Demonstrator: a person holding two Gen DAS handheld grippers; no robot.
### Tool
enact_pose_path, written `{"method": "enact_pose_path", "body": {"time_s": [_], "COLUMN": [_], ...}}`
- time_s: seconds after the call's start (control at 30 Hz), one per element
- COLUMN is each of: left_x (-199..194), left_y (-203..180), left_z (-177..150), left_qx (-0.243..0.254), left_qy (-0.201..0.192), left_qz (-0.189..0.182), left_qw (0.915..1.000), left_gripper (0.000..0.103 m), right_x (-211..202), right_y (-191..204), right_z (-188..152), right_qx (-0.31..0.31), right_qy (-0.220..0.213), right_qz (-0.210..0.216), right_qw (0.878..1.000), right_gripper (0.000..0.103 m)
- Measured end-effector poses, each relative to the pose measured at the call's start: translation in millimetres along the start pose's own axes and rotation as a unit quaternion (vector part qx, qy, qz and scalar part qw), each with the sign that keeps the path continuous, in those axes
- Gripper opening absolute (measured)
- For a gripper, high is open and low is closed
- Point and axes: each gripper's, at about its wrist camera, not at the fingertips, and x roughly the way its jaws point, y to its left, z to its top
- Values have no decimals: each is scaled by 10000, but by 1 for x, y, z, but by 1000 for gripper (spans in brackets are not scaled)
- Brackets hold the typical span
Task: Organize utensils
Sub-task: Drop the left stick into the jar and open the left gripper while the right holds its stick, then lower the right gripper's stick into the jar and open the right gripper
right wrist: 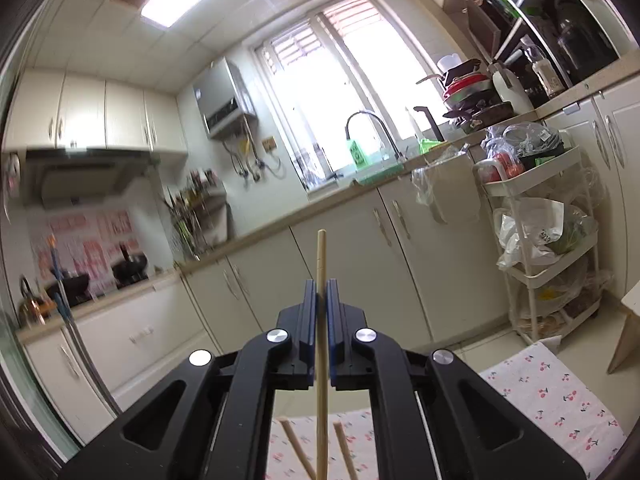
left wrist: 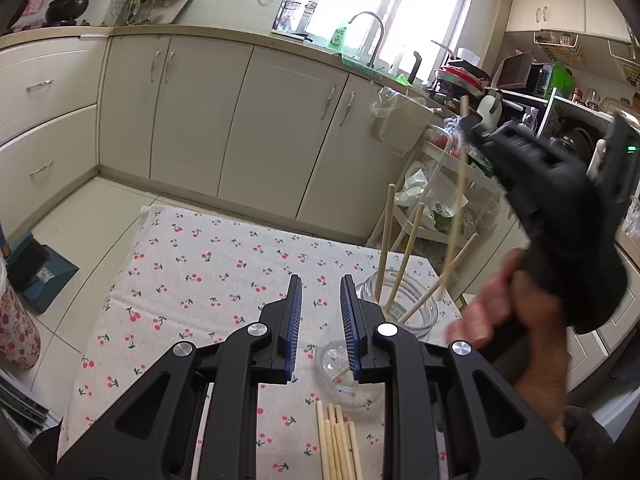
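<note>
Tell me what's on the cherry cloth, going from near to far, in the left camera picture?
Loose chopsticks → small glass bowl → big jar with chopsticks standing in it.
</note>
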Motion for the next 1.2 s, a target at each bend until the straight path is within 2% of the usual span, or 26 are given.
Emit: {"method": "enact_pose_path", "body": {"time_s": [0.3,0.5,0.87,1.2], "left_x": [-3,-2,5,7], "left_y": [6,4,7,8], "left_z": [-5,-8,-12,-15], "left_qx": [-51,-30,-91,-106], "left_qy": [100,148,239,289], "left_qz": [75,77,78,53], "left_qw": [9999,9999,9996,9995], "left_gripper": [27,29,30,31], "right_x": [-8,-11,-8,-5], "right_y": [6,10,4,6], "right_z": [-33,-29,-20,-26], "right_qx": [-519,-791,-841,-914], "right_qy": [173,67,18,75], "right_qz": [-132,-127,-101,-61], "right_qw": [9984,9968,9964,9958], "right_gripper": [6,6,7,6]}}
